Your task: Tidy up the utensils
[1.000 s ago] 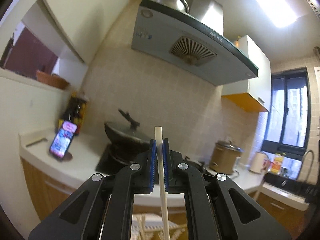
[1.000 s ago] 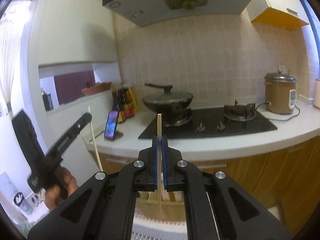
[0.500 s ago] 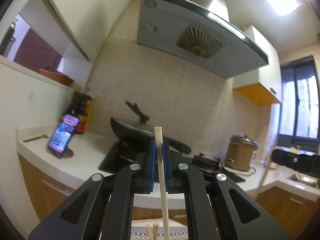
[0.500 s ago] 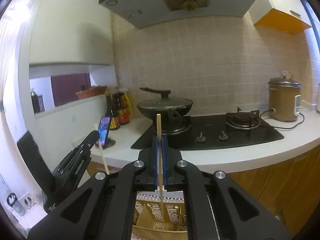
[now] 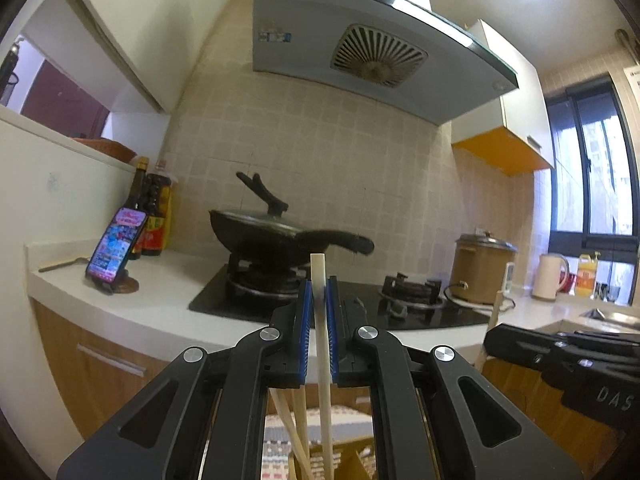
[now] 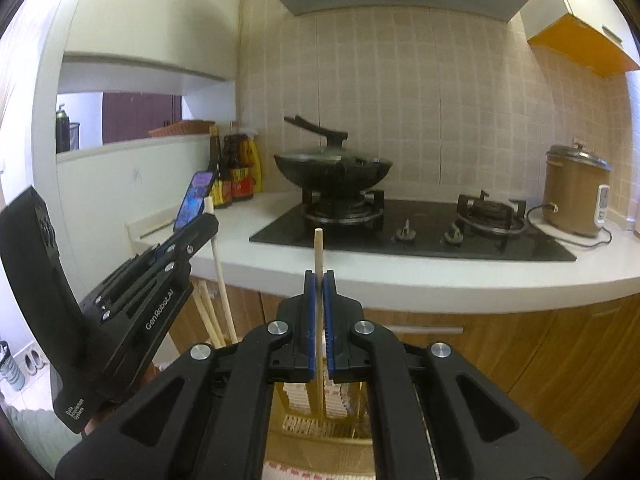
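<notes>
My left gripper [image 5: 319, 286] is shut on a pale flat chopstick [image 5: 317, 268] that stands upright between the blue pads. Beneath it, more chopsticks [image 5: 298, 420] lean in a wooden holder [image 5: 352, 468]. My right gripper [image 6: 319, 276] is shut on a thin wooden chopstick [image 6: 318, 248], also upright, directly over the slatted wooden holder [image 6: 320, 450]. In the right wrist view the left gripper [image 6: 202, 222] shows at the left with its pale chopstick [image 6: 220, 280] hanging down. In the left wrist view the right gripper [image 5: 494, 334] shows at the right edge.
Ahead runs a white counter [image 6: 400, 276] with a black gas hob [image 6: 420, 236] and a lidded wok [image 6: 332, 168]. A phone on a stand [image 5: 116, 246], sauce bottles [image 6: 236, 172], a rice cooker [image 6: 576, 196] and a kettle [image 5: 552, 276] stand along it. Wooden cabinets lie below.
Both grippers have sunk with their chopsticks still held. The counter has risen in both views, and the holder with its chopsticks now shows beneath the jaws.
</notes>
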`<act>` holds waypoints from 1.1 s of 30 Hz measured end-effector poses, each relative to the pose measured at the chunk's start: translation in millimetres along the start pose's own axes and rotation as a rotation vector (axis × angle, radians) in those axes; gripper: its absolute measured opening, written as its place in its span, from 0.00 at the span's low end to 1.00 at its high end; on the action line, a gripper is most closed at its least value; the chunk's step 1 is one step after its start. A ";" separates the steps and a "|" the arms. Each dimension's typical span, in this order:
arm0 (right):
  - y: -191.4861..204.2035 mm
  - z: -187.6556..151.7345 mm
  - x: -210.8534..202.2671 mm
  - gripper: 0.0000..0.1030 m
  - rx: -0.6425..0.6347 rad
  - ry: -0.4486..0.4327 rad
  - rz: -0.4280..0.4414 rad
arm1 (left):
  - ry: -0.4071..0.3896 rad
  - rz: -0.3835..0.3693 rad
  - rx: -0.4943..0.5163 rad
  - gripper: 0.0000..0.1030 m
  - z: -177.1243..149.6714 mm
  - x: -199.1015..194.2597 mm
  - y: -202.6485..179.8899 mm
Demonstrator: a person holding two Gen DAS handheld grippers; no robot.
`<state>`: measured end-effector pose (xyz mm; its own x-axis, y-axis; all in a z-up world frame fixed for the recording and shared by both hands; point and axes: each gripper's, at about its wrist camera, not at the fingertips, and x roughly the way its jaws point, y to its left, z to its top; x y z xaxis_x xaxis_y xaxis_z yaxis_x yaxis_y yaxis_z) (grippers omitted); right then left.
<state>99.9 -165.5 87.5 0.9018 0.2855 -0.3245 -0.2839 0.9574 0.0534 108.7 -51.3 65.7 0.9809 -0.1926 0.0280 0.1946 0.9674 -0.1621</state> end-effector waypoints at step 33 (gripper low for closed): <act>5.7 -136.0 -99.9 0.70 0.115 -0.006 -0.342 | 0.282 0.101 0.036 0.88 -77.0 -136.6 5.3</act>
<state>-36.2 -194.5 -8.2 0.9403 -0.0520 -0.3365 0.0725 0.9962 0.0487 -24.6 -32.5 -14.9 0.9565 -0.1279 -0.2622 0.1007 0.9883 -0.1148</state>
